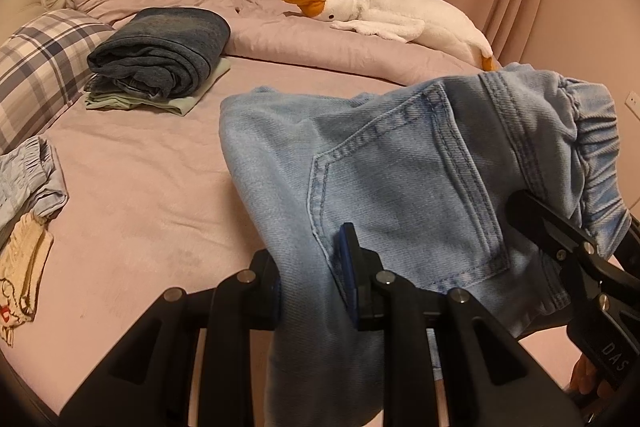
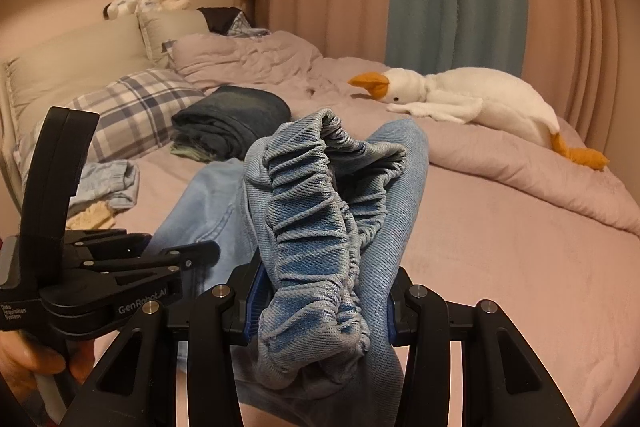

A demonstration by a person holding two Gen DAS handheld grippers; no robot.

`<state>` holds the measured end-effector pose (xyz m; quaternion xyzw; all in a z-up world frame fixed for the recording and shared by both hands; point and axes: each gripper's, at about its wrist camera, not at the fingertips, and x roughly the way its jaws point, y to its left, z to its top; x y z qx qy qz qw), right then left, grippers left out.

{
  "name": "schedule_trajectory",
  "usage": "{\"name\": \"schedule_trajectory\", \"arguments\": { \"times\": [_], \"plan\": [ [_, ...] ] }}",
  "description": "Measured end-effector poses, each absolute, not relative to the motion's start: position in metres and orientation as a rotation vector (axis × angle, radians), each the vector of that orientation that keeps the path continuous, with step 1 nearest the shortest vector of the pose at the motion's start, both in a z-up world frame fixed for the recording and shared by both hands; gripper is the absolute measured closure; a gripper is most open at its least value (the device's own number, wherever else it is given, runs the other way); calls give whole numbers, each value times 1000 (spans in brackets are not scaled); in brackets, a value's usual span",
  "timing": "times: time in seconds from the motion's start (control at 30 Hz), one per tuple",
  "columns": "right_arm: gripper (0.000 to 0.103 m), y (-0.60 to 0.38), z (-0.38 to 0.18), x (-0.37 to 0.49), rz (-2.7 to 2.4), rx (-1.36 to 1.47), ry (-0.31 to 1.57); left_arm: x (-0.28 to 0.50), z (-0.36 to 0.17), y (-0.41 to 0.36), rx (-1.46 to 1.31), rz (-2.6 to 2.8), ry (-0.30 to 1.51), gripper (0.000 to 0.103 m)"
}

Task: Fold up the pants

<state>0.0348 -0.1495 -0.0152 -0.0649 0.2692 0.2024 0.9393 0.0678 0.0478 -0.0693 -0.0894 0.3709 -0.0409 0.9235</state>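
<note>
- Left gripper: jaws clamped, angled downward, a hand at its grip.
- Right gripper: jaws closed on bunched cloth, beside the left.

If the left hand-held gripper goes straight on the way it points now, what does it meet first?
Probably the bare pink bedsheet, since the left hand-held gripper, shut on the light blue jeans, points downward; depth is unclear.

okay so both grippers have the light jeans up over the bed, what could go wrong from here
The right gripper holds only the bunched elastic waistband, which might slip free. The jeans hang twisted from the left gripper, so the fold may land crooked. Swinging them could disturb the folded stack.
</note>
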Motion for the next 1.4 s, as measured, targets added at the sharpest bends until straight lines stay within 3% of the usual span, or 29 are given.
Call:
{"name": "schedule_trajectory", "arguments": {
  "times": [1.4],
  "plan": [
    [56, -158, -47, 107, 366, -92, 588, 165, -103, 25, -135, -103, 824, 81]
  ]
}}
